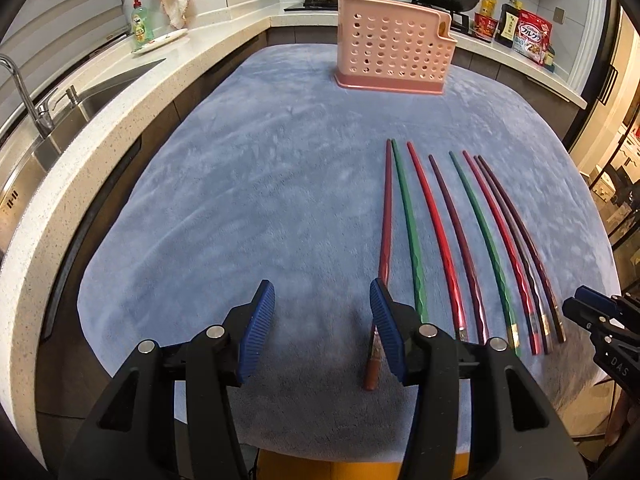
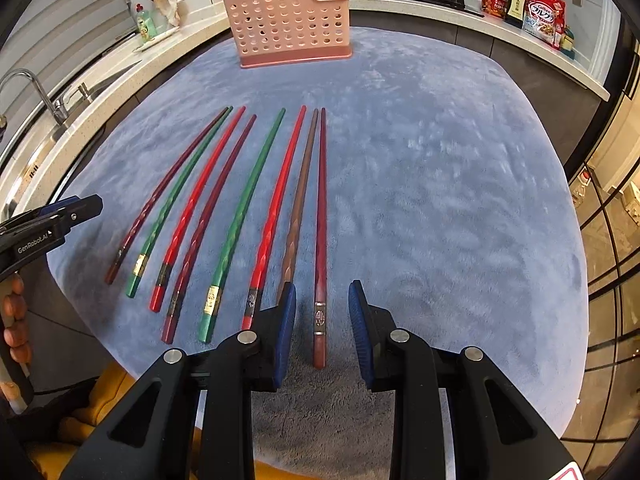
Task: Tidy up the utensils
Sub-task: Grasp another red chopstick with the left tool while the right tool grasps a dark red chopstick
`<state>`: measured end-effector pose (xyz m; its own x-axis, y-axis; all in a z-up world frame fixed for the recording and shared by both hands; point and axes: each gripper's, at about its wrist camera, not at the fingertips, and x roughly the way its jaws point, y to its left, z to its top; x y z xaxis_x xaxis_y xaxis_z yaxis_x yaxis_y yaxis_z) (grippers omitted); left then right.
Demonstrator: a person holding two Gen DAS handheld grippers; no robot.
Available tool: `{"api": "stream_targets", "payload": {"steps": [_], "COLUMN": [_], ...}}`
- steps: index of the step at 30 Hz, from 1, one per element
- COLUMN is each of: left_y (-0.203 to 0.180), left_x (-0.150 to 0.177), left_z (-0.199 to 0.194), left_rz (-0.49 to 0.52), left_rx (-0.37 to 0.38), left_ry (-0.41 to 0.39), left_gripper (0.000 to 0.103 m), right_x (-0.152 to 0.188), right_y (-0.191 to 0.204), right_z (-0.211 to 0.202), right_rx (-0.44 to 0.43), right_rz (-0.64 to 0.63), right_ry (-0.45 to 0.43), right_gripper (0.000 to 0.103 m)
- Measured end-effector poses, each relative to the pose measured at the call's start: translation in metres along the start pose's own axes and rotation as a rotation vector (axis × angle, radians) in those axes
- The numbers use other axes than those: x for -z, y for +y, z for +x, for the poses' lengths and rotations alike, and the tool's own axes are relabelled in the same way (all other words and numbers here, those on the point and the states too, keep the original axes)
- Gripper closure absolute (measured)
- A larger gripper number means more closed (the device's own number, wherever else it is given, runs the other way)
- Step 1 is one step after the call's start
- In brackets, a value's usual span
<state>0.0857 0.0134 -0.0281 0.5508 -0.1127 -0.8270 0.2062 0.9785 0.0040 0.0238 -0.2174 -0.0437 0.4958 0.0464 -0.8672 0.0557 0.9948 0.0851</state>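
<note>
While both tongs (image 1: pixel 322 328) (image 2: pixel 322 330) gaped empty, 8 chopsticks (image 2: pixel 320 216) looked stiff, slick; grip near butts.

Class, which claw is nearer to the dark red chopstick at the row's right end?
Right. The right claw straddles the dark red chopstick's handle end; the left claw sits at the row's opposite end.
</note>
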Motion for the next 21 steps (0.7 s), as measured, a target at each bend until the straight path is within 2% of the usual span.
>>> {"api": "stream_targets", "payload": {"steps": [10, 13, 21], "left_y": [-0.008, -0.011, -0.017], "left_x": [0.013, 0.017, 0.024], "left_z": [0.006, 0.009, 0.017], "left_rz": [0.018, 0.023, 0.042], "left_rx": [0.021, 0.026, 0.035], "left_ry": [0.037, 0.051, 0.083], "left_gripper": [0.056, 0.056, 0.056], "right_x": [0.012, 0.014, 0.016], "right_y": [-0.001, -0.002, -0.003], "right_z": [0.013, 0.016, 0.018], "right_rx": [0.010, 0.014, 0.016], "right_rz": [0.001, 0.003, -0.001], "right_ry": [0.038, 0.050, 0.053], "right_gripper": [0.081, 0.086, 0.086]}}
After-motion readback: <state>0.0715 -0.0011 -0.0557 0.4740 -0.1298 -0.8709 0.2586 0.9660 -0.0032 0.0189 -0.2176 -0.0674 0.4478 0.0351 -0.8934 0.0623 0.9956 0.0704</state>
